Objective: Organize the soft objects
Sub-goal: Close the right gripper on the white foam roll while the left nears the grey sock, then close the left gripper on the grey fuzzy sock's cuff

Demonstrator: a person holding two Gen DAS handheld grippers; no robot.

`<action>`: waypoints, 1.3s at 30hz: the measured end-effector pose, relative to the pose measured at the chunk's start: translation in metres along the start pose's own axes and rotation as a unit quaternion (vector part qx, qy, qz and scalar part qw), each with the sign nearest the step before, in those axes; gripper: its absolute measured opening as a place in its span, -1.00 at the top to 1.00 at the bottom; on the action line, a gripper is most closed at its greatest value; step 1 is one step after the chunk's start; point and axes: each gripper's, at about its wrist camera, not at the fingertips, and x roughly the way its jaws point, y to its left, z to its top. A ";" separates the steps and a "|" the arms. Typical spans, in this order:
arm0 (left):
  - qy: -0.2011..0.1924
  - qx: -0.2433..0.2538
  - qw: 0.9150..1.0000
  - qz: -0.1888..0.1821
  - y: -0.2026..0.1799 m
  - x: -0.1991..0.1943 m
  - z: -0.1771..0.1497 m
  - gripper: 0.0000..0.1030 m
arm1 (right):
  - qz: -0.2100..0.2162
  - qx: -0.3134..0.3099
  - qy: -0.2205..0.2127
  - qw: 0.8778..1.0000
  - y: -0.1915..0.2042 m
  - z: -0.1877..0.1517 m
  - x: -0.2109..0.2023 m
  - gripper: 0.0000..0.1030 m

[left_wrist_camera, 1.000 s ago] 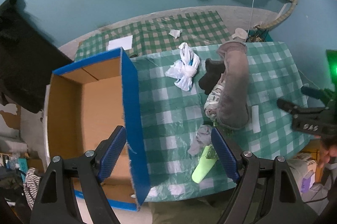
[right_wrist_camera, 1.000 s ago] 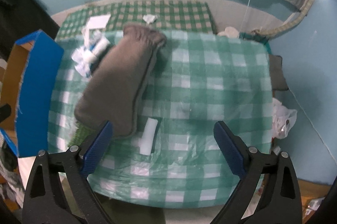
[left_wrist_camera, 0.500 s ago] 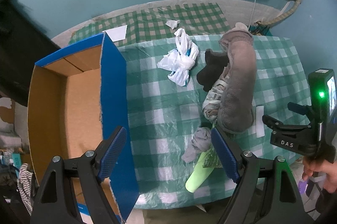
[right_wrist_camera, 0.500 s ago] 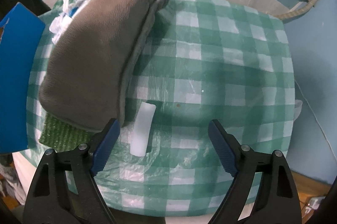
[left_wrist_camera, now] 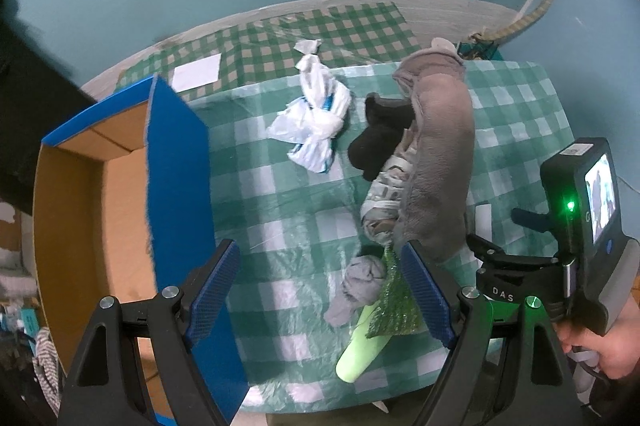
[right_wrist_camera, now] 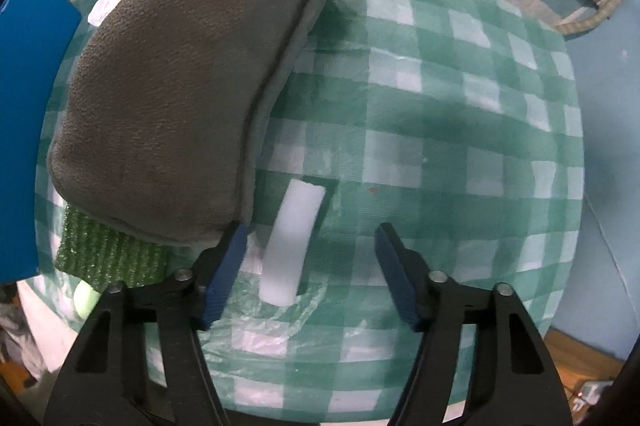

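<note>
The right gripper point(right_wrist_camera: 308, 266) had been brought down low and close to the surface point(right_wrist_camera: 460, 97) with its green and white checked plastic cover. A second before, it had been seen from much higher up. Its blue pads were held apart, with nothing between them but air. The small white foam block point(right_wrist_camera: 294, 242) lay just ahead of the gap, nearer the left pad. The big grey plush cushion point(right_wrist_camera: 188, 65) was touching or almost touching that left pad. It was judged that a pick-up was about to be tried, though which of the two was meant could not be told.

The left gripper point(left_wrist_camera: 320, 290) was held wide apart too, high over the near edge of the surface, and it had been shifted only a little. The blue cardboard box with the brown inside point(left_wrist_camera: 100, 185) stood open at the left, with its tall blue wall against the surface's edge.

Much bare checked cover was left to the right of the white block, so there was room to move there. On the left it was crowded: the green scrubbing pad point(right_wrist_camera: 108, 258) stuck out from under the cushion, close to the near edge.
</note>
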 end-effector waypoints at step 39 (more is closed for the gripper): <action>0.021 0.042 0.997 -0.059 -0.054 0.039 0.044 -0.64 | 0.053 0.075 -0.021 0.996 -0.046 -0.015 -0.034 0.66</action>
